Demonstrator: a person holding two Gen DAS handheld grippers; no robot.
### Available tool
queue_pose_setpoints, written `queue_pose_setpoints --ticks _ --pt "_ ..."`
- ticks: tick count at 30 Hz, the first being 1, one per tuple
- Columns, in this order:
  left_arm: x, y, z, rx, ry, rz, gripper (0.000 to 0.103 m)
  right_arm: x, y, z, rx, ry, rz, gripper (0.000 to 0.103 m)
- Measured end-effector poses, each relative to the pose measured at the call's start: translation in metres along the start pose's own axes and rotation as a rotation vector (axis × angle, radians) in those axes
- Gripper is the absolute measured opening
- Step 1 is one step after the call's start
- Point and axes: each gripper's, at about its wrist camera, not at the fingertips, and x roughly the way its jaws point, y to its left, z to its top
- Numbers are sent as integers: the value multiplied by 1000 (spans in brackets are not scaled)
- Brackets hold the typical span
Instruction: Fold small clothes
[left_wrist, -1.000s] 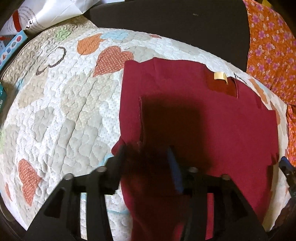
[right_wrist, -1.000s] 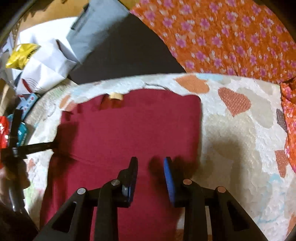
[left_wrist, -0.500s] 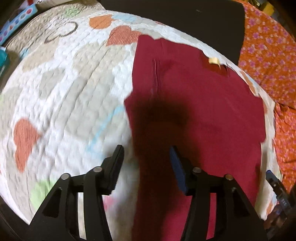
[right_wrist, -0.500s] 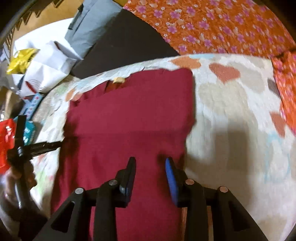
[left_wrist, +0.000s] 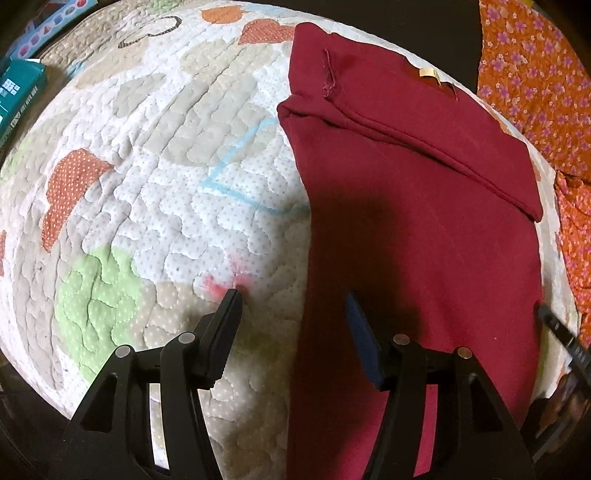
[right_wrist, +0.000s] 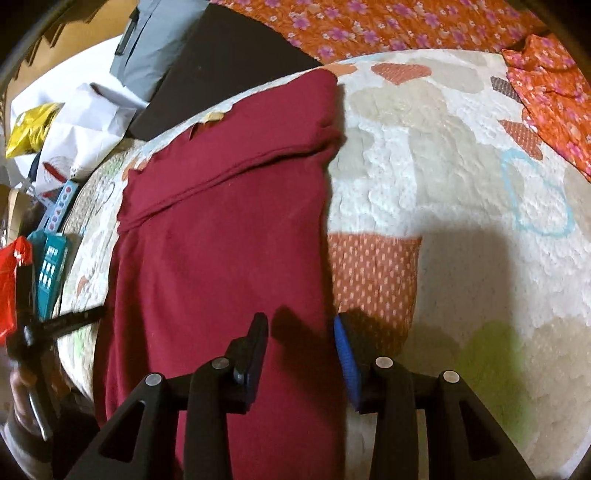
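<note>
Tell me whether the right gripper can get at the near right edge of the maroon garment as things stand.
Probably yes. The right gripper is open, straddling the maroon garment edge on the quilt, with nothing between its fingers and the cloth.

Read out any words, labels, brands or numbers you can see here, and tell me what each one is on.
No text here can be read in full.
Teal box: white print on its side, too small and warped to read.
Tag at the neck of the red shirt: tan, no lettering visible.
Blue strip with colored dots: shapes only, no words made out.
White bag: red marks, blurred, unreadable.
Yellow packet: no print legible.
</note>
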Motion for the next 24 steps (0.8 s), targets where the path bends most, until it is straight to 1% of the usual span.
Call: queue_pose_setpoints --ticks 3,6,9,11,13,15,17,19,22,24 --pt "4 -2 1 4 0 6 58 10 3 19 -8 -31 -13 35" --pt "6 -9 0 37 -2 28 62 27 3 34 17 -33 -9 35" --pt "9 -11 2 49 -2 33 63 34 9 42 -14 -73 -20 35" --pt "10 -10 4 42 2 31 63 37 8 46 -17 -84 -24 11" --pt "11 -11 5 41 3 33 63 34 6 47 -5 -93 -4 7" --pt "12 -13 6 43 3 41 63 27 8 46 -39 -116 -19 6" --pt "13 -16 6 54 0 50 63 17 13 46 -87 -152 -69 5" --pt "13 -16 5 57 2 49 63 11 11 47 -91 -164 -82 5" --pt "13 -16 3 60 10 42 63 18 3 44 -69 -150 -109 5" --pt "13 -17 1 75 12 46 64 35 6 41 -106 -126 -172 5"
